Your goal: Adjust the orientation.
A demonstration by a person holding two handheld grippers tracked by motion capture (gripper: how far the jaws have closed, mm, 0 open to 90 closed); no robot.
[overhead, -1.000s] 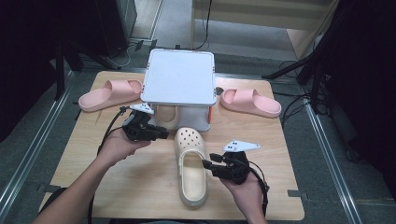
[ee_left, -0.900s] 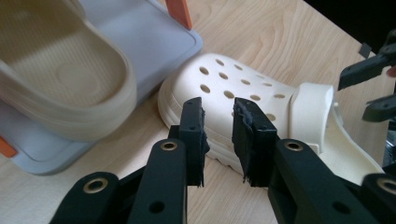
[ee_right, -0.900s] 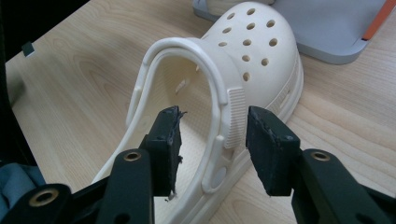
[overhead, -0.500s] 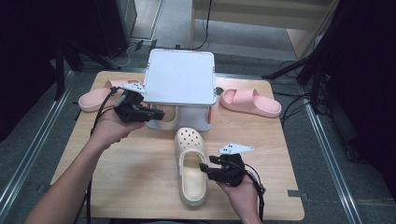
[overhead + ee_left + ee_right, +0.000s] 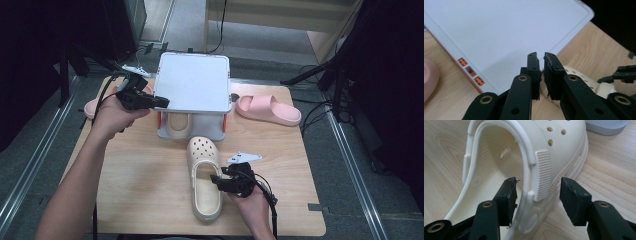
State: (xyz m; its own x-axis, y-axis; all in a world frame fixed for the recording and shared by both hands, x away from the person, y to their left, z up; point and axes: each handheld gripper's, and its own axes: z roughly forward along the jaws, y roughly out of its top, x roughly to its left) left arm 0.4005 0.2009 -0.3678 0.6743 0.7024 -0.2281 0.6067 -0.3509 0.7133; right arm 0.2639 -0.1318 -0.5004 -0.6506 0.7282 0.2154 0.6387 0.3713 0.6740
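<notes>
Cream clog's (image 5: 529, 167) wall between right fingers (image 5: 510, 192)

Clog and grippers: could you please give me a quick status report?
Right gripper open, fingers astride the clog side wall, not pressing. Left gripper nearly closed, empty, above the white rack. Nothing in the way.

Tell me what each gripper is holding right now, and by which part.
Nothing is held. The right gripper stands open astride the cream clog's side wall, pads not pressing. The left gripper is nearly shut on nothing.
</notes>
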